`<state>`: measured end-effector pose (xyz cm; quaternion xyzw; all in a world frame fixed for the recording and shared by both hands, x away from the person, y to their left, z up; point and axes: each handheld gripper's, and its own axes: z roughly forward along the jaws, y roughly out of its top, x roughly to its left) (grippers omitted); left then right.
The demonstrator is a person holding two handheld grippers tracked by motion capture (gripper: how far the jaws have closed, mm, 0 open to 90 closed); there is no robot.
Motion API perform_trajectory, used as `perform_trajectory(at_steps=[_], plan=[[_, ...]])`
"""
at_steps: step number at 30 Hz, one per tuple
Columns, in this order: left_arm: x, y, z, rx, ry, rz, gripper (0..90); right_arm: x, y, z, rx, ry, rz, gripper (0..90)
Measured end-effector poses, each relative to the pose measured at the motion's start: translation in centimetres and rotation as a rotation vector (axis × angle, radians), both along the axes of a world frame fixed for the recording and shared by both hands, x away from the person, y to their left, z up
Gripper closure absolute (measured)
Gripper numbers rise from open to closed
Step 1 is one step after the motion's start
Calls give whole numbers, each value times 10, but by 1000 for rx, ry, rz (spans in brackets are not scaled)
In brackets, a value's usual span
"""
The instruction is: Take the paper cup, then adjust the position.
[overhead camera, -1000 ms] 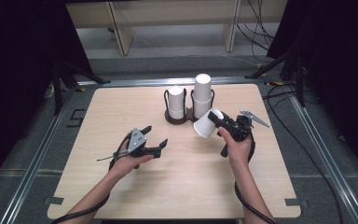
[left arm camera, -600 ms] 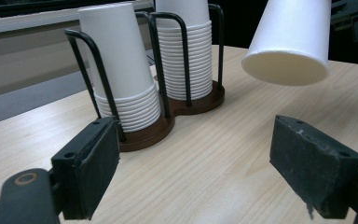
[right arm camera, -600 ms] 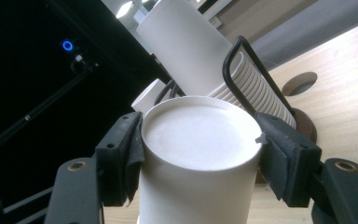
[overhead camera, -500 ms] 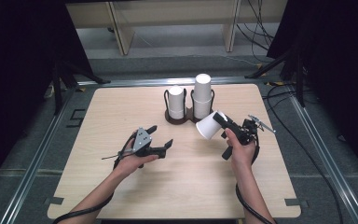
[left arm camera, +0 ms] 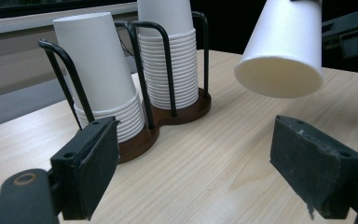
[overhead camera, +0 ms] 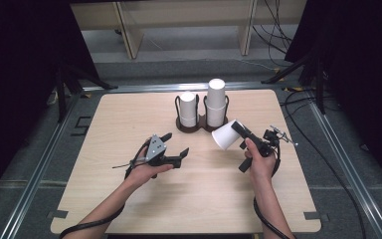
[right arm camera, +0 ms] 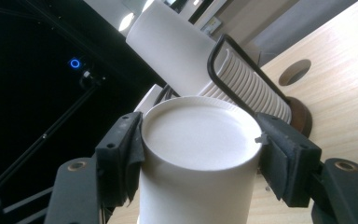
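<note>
Right gripper [overhead camera: 235, 130] clamps a white paper cup [overhead camera: 225, 135] near its base, tilted, just off the cup rack [overhead camera: 200, 125]. Left gripper [overhead camera: 175, 146] approx. half open, holding nothing.

Overhead light brightens the table [overhead camera: 129, 124]; dark surroundings frame it. Beyond the right gripper [right arm camera: 200, 154], the background blurs. The paper cup [right arm camera: 198, 154] glares softly; shadows are faint.

You have a light wooden table [overhead camera: 129, 199] with a round hole [right arm camera: 294, 71] in it, grey floor [overhead camera: 358, 164] around, and black cables [overhead camera: 323, 164] trailing right.
</note>
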<state>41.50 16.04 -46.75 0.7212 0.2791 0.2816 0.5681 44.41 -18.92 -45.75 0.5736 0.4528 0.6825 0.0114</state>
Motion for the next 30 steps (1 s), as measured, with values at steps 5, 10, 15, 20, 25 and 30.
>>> perform_trajectory(at_steps=[5,10,15,20,25,30], plan=[[-1,-2,-2,-3,8,-13,148,2,7,-2,17,29,13,358],[1,-5,-2,-2,8,-18,146,5,10,-9,25,30,38,358],[3,-12,3,-19,5,-36,146,7,11,-9,37,28,39,358],[4,-18,5,-30,3,-57,141,6,10,-8,62,34,43,358],[3,-27,3,-23,20,-92,65,3,9,-7,46,24,33,358],[3,-32,4,-9,19,-91,31,3,11,-7,53,21,23,358]])
